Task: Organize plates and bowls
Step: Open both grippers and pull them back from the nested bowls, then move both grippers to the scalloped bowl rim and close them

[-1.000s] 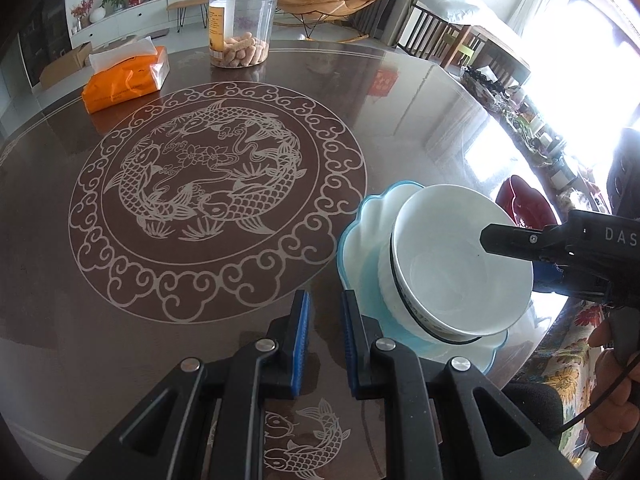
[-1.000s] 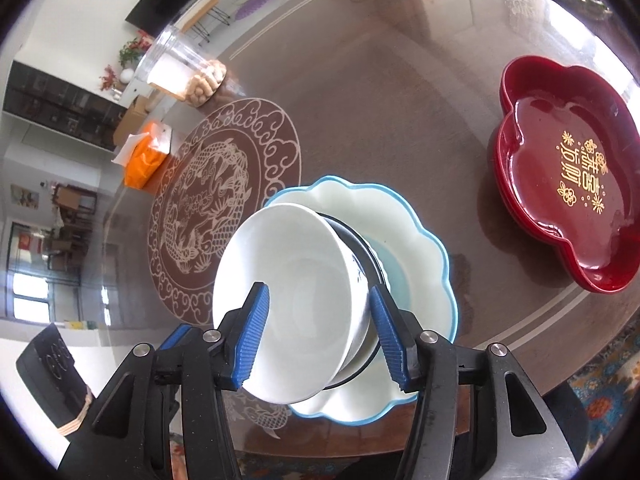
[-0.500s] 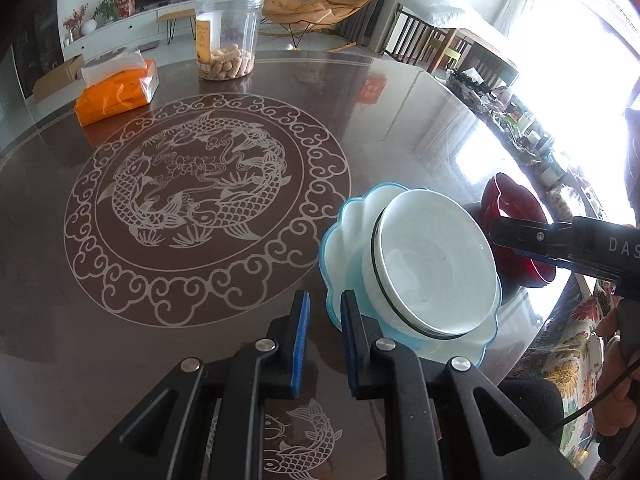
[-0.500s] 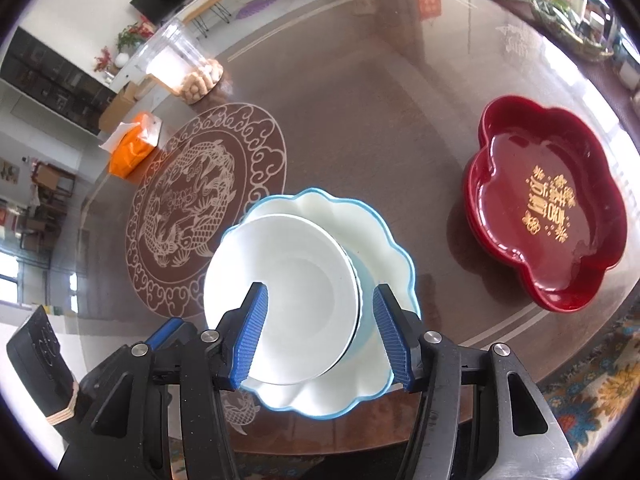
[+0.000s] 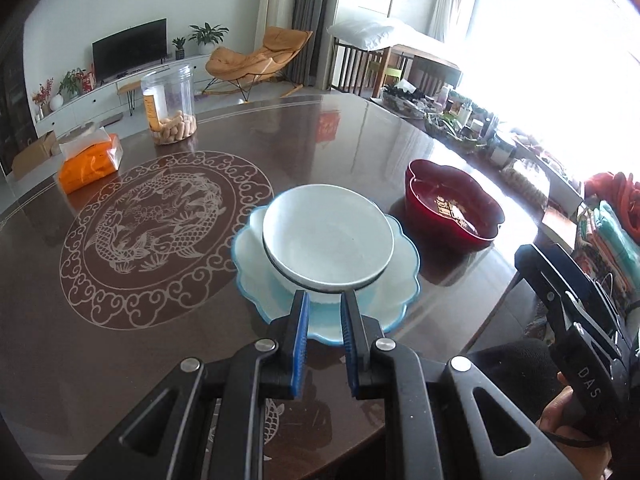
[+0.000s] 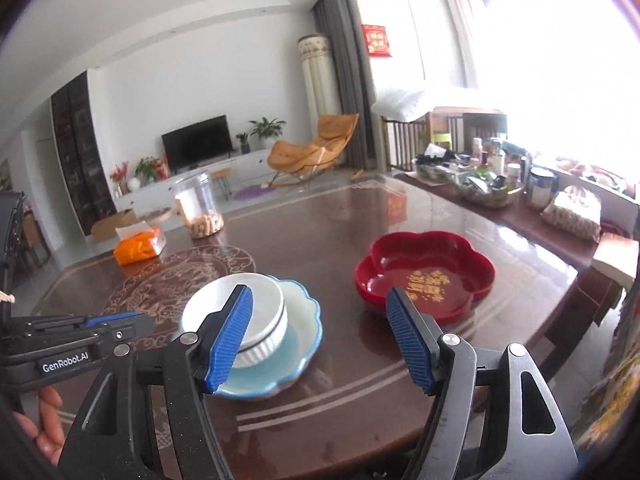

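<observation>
A white bowl [image 5: 328, 236] sits upright, mouth facing the ceiling, nested in a pale blue scalloped plate [image 5: 256, 280] on a dark glossy round dining table [image 5: 360, 152]. Both are round, so neither has a long axis. The stack stands near the table's near edge, just beside the white dragon medallion [image 5: 160, 236] inlaid at the table's centre. A red flower-shaped dish [image 6: 428, 276] with gold characters sits mouth up, near the stack but apart from it, toward the window-side edge.

The left gripper [image 5: 323, 300] hovers low at the plate's near rim, its blue-padded jaws a narrow gap apart and gripping nothing. The right gripper [image 6: 320, 308] is raised above the near edge, jaws spread wide and empty, with the bowl behind its left pad.

At the far edge stand a clear plastic jar [image 5: 170, 108] of peanuts and an orange tissue pack [image 5: 90, 158].
</observation>
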Available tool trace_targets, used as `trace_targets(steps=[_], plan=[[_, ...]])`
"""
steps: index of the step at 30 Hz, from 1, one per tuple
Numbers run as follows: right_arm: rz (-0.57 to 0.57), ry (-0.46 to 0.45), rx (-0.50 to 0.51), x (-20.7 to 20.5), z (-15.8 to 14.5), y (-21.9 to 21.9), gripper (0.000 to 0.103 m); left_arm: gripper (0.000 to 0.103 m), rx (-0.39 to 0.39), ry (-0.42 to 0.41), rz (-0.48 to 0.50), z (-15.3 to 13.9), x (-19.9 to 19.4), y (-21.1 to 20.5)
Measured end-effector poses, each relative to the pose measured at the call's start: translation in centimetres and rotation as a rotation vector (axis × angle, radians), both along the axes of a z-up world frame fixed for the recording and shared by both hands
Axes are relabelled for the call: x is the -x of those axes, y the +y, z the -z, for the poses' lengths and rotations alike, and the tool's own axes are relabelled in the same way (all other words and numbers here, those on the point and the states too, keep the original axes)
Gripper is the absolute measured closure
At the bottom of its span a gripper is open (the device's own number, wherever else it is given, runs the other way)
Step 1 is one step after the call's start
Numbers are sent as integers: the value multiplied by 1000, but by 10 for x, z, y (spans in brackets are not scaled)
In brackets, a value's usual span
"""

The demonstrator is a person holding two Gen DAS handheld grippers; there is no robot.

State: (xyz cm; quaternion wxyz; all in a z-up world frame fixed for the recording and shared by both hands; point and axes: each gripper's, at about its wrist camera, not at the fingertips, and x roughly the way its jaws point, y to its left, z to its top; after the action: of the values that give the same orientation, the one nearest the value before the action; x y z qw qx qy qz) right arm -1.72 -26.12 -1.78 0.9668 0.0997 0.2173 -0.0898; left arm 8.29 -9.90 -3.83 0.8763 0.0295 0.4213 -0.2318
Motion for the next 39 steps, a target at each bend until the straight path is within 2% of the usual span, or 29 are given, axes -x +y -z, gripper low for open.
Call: trace_targets(steps=[4,5,6,7,8,17,21,26,30,39], plan=[[-2,-5,58,13,8,-2,30,85,-13,24,-39,8,4,-7],[-7,-3,78,15,10,-1,30,73,-14,28,-52,9,5,-7],[-17,-2,88,17,11,0,30,33,-17,28,-63,9,5,-7],[-25,1,87,18,14,0,30,5,-20,26,-68,10,5,-7],[-28,7,82,21,16,-2,30,0,-22,16,-69,10,7,-7],[-16,34,29,25,28,-13,30,0,-169,-132,-88,7,19,-16],[9,46,-1,24,32,-20,30,0,-168,-86,-107,10,11,-10],[15,54,-10,24,33,-23,30,0,-296,-137,-111,11,17,-17],[14,66,2,22,34,-21,30,0,-310,-165,-148,9,22,-14],[15,78,13,22,36,-20,30,0,-329,-124,-167,19,16,-11]])
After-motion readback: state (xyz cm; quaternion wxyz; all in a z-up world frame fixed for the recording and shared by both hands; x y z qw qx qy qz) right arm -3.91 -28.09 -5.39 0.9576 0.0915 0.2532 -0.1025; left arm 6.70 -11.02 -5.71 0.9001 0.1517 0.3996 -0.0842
